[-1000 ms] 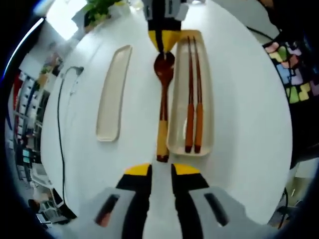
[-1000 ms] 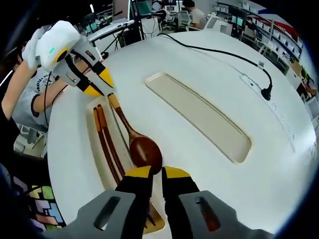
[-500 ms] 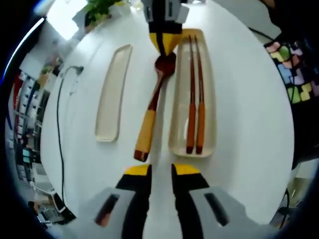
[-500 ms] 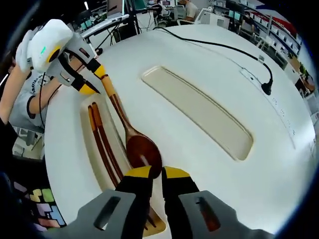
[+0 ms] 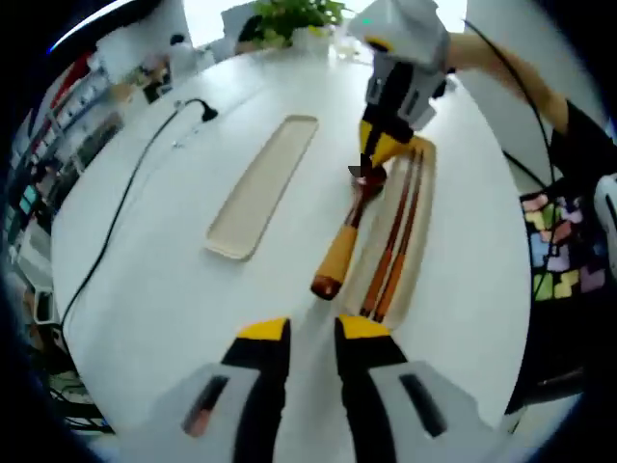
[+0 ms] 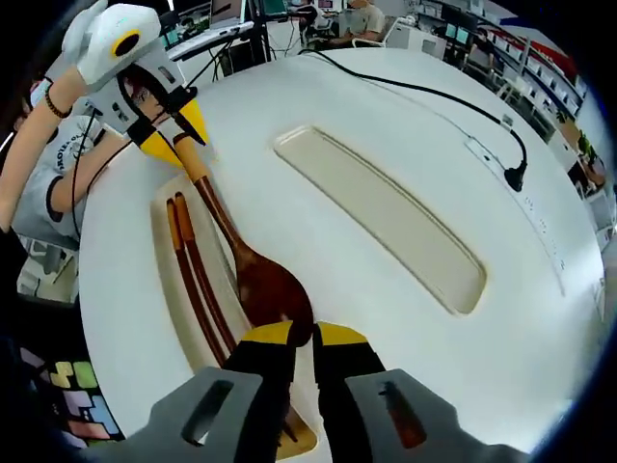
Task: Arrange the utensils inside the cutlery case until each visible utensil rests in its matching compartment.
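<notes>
A dark wooden spoon with an orange-yellow handle lies slanted along the rim of the cream case tray. A pair of red-brown chopsticks rests inside that tray. My right gripper is shut on the spoon's bowl, which sits pinched at its yellow tips. The left gripper stands open a short way in front of the handle end, with nothing between its jaws. In the right gripper view the left gripper hovers right by the handle's end, above the tray and chopsticks.
A second long cream tray lies empty beside the spoon on the round white table. A black cable with a plug runs across the far side. A potted plant stands at the table's edge.
The left gripper view has swung and tilted with the hand. The spoon's handle, angled away from the chopstick tray half a second ago, now lies closer along its rim. The right gripper keeps its hold.
</notes>
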